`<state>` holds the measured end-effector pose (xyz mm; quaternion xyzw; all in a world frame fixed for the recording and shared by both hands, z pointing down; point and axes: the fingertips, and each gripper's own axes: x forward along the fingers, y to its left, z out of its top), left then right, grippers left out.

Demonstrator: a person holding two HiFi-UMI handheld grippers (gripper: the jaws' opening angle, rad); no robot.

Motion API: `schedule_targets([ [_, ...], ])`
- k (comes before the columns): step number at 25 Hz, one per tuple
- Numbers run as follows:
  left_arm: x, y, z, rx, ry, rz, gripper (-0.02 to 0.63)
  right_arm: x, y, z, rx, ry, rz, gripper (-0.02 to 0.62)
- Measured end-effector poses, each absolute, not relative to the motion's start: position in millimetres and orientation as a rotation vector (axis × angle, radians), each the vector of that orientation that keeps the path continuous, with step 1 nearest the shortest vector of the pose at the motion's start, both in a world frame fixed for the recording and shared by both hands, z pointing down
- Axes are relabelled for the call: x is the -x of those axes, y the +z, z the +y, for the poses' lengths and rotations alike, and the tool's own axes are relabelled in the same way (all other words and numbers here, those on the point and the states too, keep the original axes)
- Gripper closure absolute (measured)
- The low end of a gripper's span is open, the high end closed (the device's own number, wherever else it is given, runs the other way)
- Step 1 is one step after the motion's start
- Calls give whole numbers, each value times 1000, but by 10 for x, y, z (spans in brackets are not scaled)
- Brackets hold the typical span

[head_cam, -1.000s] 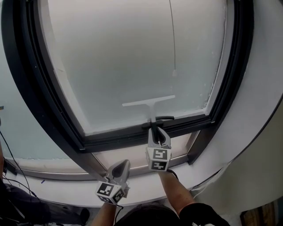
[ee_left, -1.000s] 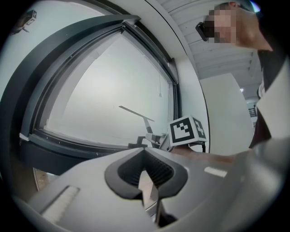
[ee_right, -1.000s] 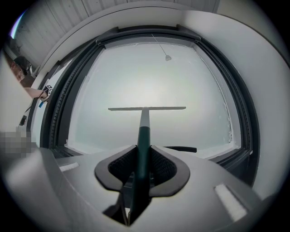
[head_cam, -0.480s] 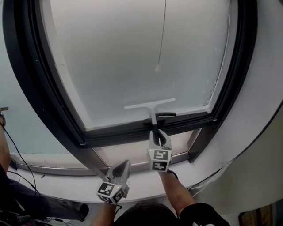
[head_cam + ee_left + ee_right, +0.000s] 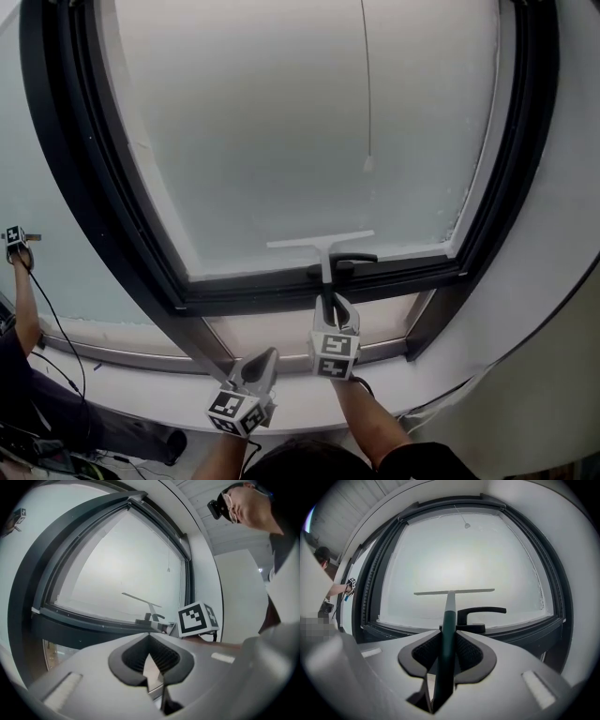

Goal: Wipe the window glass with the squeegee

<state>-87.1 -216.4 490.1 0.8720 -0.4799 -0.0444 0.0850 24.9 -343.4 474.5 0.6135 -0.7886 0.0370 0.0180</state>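
Note:
My right gripper (image 5: 333, 307) is shut on the dark green handle of the squeegee (image 5: 321, 242). Its pale blade lies flat against the frosted window glass (image 5: 281, 122) just above the bottom frame. In the right gripper view the squeegee (image 5: 449, 597) runs up from between the jaws, blade level across the glass (image 5: 459, 555). My left gripper (image 5: 262, 361) hangs lower, to the left, below the sill, shut with nothing in it. From the left gripper view the squeegee (image 5: 143, 600) and the right gripper's marker cube (image 5: 197, 618) show ahead.
A black window handle (image 5: 349, 261) sits on the dark frame (image 5: 309, 286) right beside the squeegee's shaft. A thin pull cord (image 5: 367, 94) hangs in front of the glass. Another person's hand with a marker cube (image 5: 14, 236) is at the far left.
The squeegee blade has slid a little lower on the glass, towards the bottom frame. The pull cord has swung right. Another person's arm has come in at the left edge.

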Motion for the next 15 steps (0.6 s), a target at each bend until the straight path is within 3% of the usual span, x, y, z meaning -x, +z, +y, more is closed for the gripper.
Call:
schedule_targets([
  [9, 763, 4987, -2078, -2545, -102, -1483, 606, -249, 4749, -3345, -1856, 178, -2524, 499],
  [15, 660, 5032, -2031, -2531, -126, -1485, 606, -340, 4702, -3258, -1844, 51, -2543, 500],
])
